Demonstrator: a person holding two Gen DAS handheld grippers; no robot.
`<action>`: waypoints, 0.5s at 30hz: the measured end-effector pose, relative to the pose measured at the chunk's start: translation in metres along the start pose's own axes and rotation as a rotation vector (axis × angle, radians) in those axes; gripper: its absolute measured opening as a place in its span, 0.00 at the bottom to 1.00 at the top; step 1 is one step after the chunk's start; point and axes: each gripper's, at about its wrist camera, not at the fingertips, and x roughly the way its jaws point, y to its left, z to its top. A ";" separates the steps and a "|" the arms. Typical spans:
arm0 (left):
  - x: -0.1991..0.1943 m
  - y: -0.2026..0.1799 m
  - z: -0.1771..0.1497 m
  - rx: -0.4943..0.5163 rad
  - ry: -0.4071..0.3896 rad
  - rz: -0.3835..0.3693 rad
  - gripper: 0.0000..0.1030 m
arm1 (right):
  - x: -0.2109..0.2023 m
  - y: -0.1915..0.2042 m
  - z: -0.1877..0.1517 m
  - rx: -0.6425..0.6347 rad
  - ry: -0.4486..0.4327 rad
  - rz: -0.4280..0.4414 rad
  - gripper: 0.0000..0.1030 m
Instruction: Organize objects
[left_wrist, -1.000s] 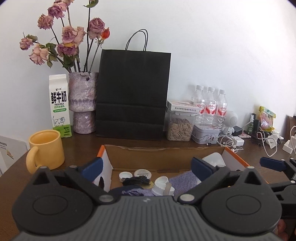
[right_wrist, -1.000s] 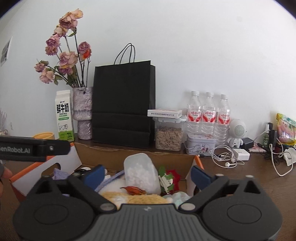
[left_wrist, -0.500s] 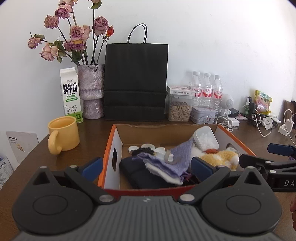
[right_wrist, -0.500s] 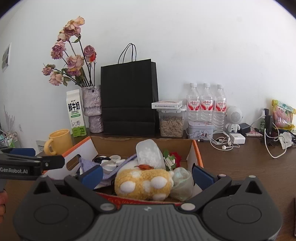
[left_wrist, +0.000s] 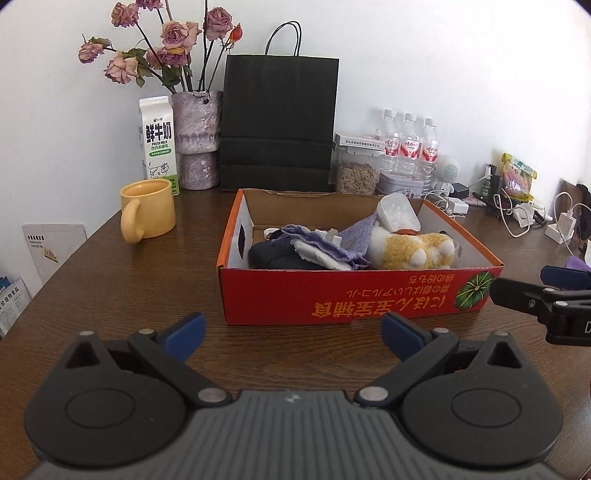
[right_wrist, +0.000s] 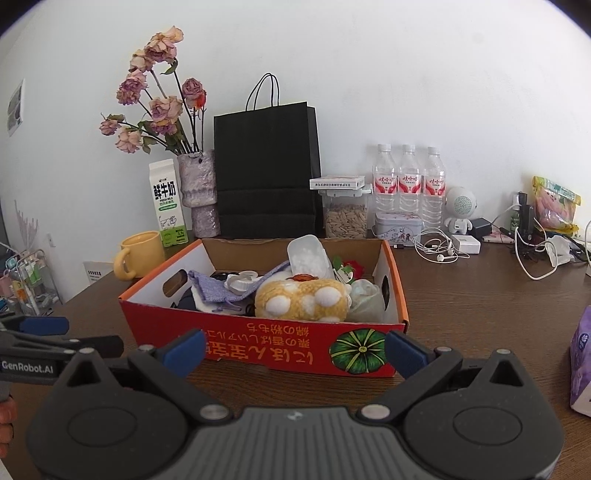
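Left wrist view: our left gripper (left_wrist: 291, 332) hangs wide apart and empty before the red cardboard box (left_wrist: 354, 295), right gripper (right_wrist: 293, 349) likewise spread, holding nothing. Inside, the plush toy (right_wrist: 301, 299) sits heaped above the rim; we reckon grabbing beneath it could tumble the white container (right_wrist: 310, 258) out.

Purple packet (right_wrist: 581, 363) cut off by right edge in right wrist view, print unreadable. Box (left_wrist: 354, 297) front wall hides lower half of contents; dark bundle (left_wrist: 273, 254) under lilac cloth (left_wrist: 317, 245), kind unclear. Small caps (right_wrist: 240, 282) half buried. Plush toy (right_wrist: 301, 299) face not visible. Tabletop (left_wrist: 129, 295) near edge masked by gripper body. Leaflets (left_wrist: 11, 299) clipped at left, text too small.
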 end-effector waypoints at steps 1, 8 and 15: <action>-0.002 0.000 -0.001 0.000 -0.002 -0.002 1.00 | -0.002 0.000 0.000 -0.001 -0.001 -0.001 1.00; -0.005 -0.003 -0.002 0.002 -0.004 -0.008 1.00 | -0.007 0.001 -0.002 -0.001 0.000 -0.006 1.00; -0.006 -0.004 -0.002 0.004 -0.002 -0.005 1.00 | -0.007 0.002 -0.002 -0.002 0.002 -0.006 1.00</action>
